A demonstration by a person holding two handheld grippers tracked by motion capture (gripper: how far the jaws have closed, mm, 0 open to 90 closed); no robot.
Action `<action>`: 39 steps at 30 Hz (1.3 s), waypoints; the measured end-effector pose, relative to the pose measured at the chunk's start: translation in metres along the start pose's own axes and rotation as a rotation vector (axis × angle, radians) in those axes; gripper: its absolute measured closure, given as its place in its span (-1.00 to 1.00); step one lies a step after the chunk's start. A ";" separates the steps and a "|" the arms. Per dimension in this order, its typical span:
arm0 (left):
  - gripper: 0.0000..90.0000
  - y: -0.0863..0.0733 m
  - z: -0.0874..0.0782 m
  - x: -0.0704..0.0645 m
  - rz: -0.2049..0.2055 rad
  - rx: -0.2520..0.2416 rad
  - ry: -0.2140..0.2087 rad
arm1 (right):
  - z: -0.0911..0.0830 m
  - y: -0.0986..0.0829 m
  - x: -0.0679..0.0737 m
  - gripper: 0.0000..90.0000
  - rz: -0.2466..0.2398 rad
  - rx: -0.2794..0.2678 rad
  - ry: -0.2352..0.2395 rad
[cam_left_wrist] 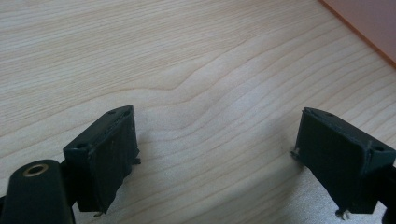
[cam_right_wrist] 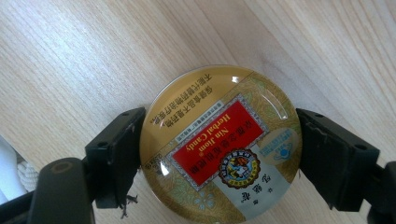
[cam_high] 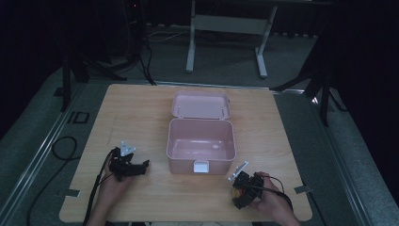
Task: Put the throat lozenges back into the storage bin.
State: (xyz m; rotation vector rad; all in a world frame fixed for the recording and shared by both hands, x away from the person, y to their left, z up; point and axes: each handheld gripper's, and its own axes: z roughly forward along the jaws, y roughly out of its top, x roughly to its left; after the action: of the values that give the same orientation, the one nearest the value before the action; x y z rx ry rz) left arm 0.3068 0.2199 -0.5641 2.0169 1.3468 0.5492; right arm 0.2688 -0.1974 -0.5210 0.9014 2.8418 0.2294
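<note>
While the right gripper [cam_right_wrist: 219, 154] clamps a round herbal candy tin [cam_right_wrist: 222, 144] between its two black jaws, one jaw on each side of the rim, the tin sits low over the wooden table [cam_high: 141, 108] near its front right corner. From there the open pink box [cam_high: 201, 143] lies ahead and to the left, and this hand is the one carrying the load, so I'd guess the tin is bound for it. The box looks empty inside, its lid [cam_high: 201, 104] thrown back flat behind it and a white latch [cam_high: 201, 166] on the near wall. The left gripper [cam_left_wrist: 215, 154] rests spread wide on bare wood with nothing between its jaws, just beside the box's left front corner.
</note>
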 end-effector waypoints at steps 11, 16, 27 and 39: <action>-0.70 0.000 0.000 0.000 0.000 -0.001 0.000 | -0.002 -0.001 -0.004 -0.55 0.011 0.024 0.018; -0.70 0.000 0.000 0.000 0.000 -0.001 0.000 | -0.009 -0.003 -0.007 -0.55 0.009 0.026 0.042; -0.70 0.000 0.000 0.000 0.000 0.000 0.000 | -0.033 0.001 -0.019 -0.55 -0.006 0.018 0.014; -0.70 0.000 0.000 0.000 0.000 0.000 0.000 | -0.059 0.014 -0.028 -0.54 -0.049 0.036 -0.039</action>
State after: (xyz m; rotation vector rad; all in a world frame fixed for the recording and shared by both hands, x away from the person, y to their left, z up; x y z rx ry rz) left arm 0.3068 0.2199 -0.5641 2.0167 1.3463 0.5490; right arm 0.2877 -0.2085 -0.4578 0.8323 2.8369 0.1538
